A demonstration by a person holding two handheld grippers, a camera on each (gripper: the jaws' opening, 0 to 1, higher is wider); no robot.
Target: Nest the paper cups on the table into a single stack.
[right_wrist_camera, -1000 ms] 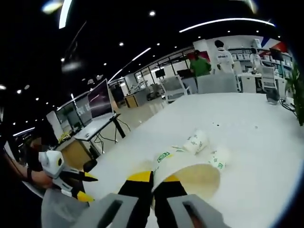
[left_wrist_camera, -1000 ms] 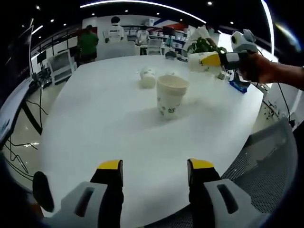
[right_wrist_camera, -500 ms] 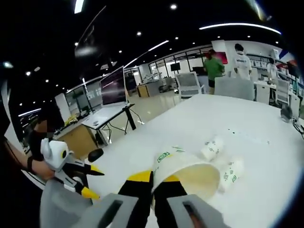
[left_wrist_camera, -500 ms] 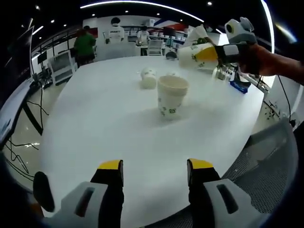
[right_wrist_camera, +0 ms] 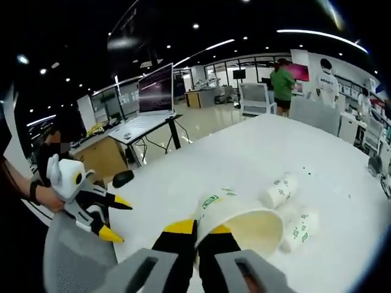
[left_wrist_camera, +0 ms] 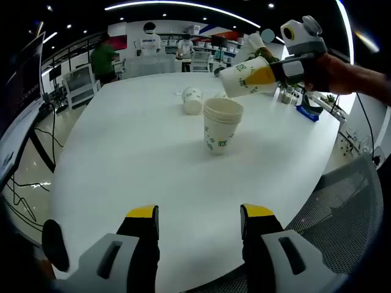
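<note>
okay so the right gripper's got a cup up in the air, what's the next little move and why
Probably carry the held cup over the upright stack and turn its base down. The right gripper pinches that cup by its rim, tilted on its side, above and just beyond the stack on the white table. The left gripper is open and back near the table's edge. Another cup lies on its side beyond.

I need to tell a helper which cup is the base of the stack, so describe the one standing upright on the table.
On the big white table, look near its middle for the upright cup stack. It stands mouth up with green print low on its side, while the lying cup just behind it rests on its side and the held cup is in the air.
</note>
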